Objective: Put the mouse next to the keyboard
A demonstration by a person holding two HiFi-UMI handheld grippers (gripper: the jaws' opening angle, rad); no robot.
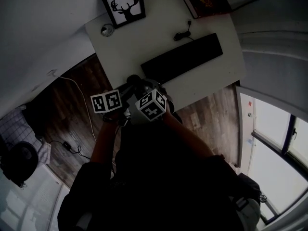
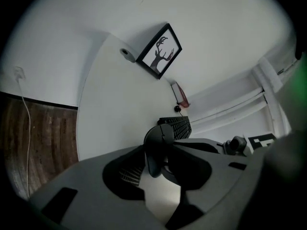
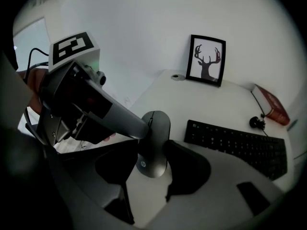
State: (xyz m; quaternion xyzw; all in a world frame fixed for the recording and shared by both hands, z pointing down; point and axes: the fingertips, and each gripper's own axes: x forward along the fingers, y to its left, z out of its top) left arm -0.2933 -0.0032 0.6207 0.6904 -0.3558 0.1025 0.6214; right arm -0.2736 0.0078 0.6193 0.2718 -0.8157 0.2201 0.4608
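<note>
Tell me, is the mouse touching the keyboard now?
Apart. The right gripper view shows a strip of bare table between the mouse and the keyboard.

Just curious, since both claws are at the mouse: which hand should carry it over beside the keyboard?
Probably the right gripper: its jaws grip the mouse by both sides, and the keyboard lies just on that side. The left gripper pinches only one edge.
</note>
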